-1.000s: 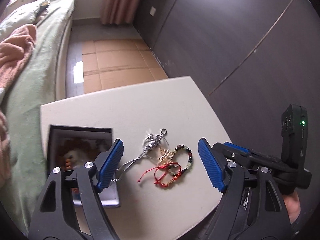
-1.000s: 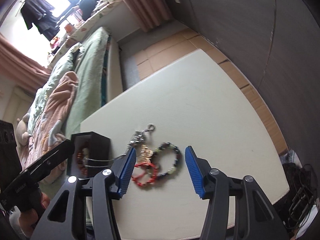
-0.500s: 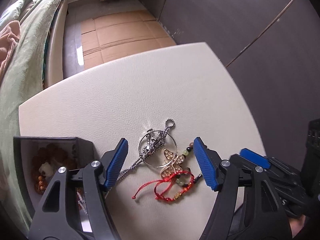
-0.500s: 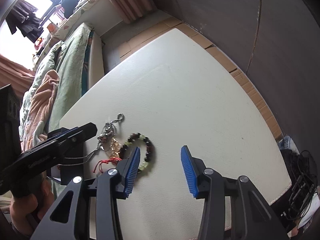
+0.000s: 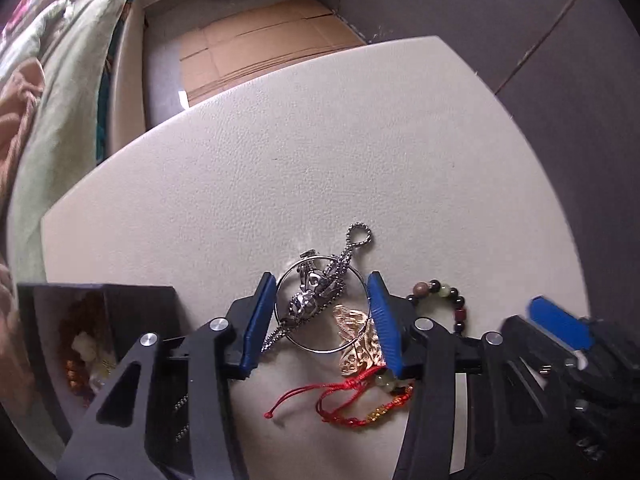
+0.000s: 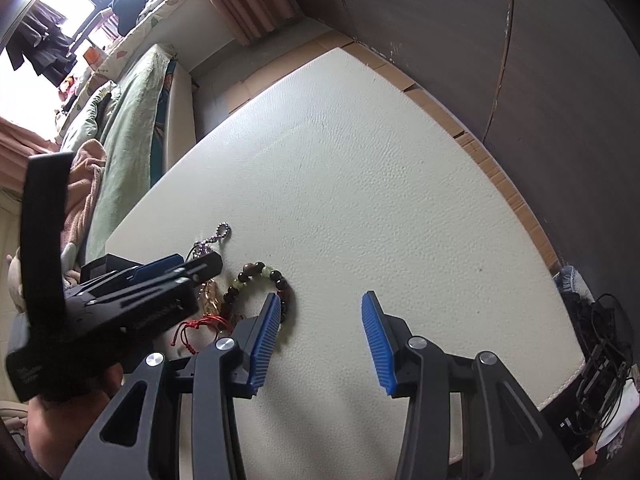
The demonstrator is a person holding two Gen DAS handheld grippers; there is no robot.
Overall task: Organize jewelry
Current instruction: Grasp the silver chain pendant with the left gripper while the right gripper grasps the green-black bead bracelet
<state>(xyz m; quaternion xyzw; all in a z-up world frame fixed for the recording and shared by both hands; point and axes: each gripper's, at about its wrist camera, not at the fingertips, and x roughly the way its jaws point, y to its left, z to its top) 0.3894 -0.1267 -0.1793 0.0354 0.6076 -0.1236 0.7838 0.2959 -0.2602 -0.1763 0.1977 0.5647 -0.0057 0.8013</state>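
Note:
A pile of jewelry lies on the cream table point(image 5: 320, 168). My left gripper point(image 5: 322, 322) is open, low over the pile, its blue pads on either side of a silver ring with a chain pendant point(image 5: 320, 300). A gold butterfly piece point(image 5: 356, 340), a red cord bracelet point(image 5: 348, 400) and a dark bead bracelet point(image 5: 444, 300) lie beside it. An open black jewelry box point(image 5: 92, 328) with beads inside stands to the left. My right gripper point(image 6: 320, 340) is open and empty, right of the bead bracelet point(image 6: 260, 284) and the left gripper point(image 6: 152, 292).
A bed with a green cover point(image 6: 120, 140) runs along the table's left side. A dark wall point(image 6: 520, 60) stands to the right. Cardboard point(image 5: 260, 48) covers the floor beyond the table. Cables point(image 6: 600, 360) lie past the table's right corner.
My left gripper has moved forward and down over the pile and narrowed around the silver ring. My right gripper has drifted right, away from the jewelry.

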